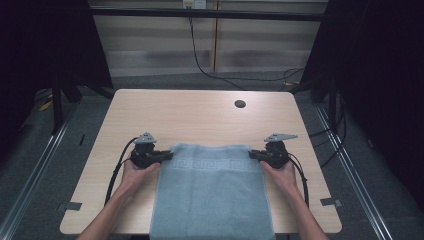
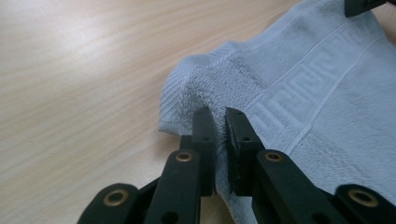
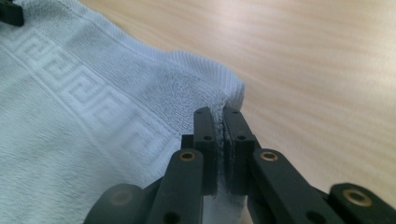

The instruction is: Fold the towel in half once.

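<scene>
jaws: both pairs are pinched narrow with towel cloth between them. left gripper point(image 2: 220, 122) has its two black jaws clamped on the edge just below the towel's far left corner; a sliver of terry shows in the slot. right gripper point(image 3: 219, 120) mirrors it, jaws nearly closed on the hem at the far right corner.

object: pale blue towel point(image 1: 212, 192), key-pattern band woven across near its far edge. it lies flat on the wooden table point(image 1: 200, 112), centred on the person's side, near end hanging over the table's front edge. in the high view the left gripper point(image 1: 167, 155) and right gripper point(image 1: 254, 154) sit at the two far corners, one hand behind each, cables trailing back along the forearms.

state of work, judged: looks like a fold or a spread. corners are taken, both grips appear secure, cloth at each corner bunches up slightly around the jaws. no fold made yet; the towel is a single flat sheet as far as can be seen. remaining: lift both corners together, carry them, lay down, release.

risk: uneven lift would skew the edge.
</scene>
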`<state>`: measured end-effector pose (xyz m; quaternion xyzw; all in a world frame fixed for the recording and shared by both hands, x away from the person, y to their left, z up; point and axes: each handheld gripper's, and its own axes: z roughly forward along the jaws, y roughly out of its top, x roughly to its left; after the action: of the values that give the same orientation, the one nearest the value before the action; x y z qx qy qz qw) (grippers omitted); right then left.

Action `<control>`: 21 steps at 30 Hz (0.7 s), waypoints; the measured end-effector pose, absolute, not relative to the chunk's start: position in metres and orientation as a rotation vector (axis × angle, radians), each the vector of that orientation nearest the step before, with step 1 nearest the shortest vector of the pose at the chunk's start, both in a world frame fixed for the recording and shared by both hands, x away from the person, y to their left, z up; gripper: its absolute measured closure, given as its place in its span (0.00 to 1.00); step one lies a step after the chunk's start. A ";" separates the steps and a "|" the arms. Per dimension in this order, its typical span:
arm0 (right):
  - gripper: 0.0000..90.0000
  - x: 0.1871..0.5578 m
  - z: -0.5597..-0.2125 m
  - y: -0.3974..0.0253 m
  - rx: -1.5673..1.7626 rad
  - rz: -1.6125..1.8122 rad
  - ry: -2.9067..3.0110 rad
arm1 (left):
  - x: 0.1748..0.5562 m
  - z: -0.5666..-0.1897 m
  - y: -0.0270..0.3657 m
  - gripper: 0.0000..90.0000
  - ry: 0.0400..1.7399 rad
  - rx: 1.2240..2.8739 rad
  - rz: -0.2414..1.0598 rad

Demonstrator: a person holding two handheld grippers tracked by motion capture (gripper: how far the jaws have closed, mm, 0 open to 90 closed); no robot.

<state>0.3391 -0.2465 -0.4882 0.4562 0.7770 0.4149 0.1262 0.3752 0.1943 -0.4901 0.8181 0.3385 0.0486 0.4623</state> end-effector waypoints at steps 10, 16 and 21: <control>0.96 0.349 -0.455 -0.241 1.255 1.346 2.223 | 0.375 -0.466 0.205 0.93 0.810 1.910 0.118; 0.96 0.357 -0.432 -0.239 1.231 1.422 2.184 | 0.380 -0.448 0.214 0.93 0.806 1.875 0.152; 0.96 0.368 -0.411 -0.238 1.202 1.464 2.145 | 0.395 -0.424 0.220 0.93 0.810 1.834 0.198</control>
<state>0.3678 -0.2384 -0.4109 0.4160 0.7421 0.5067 0.1395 0.3950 0.2205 -0.4244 0.7695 0.3399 0.0832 0.5343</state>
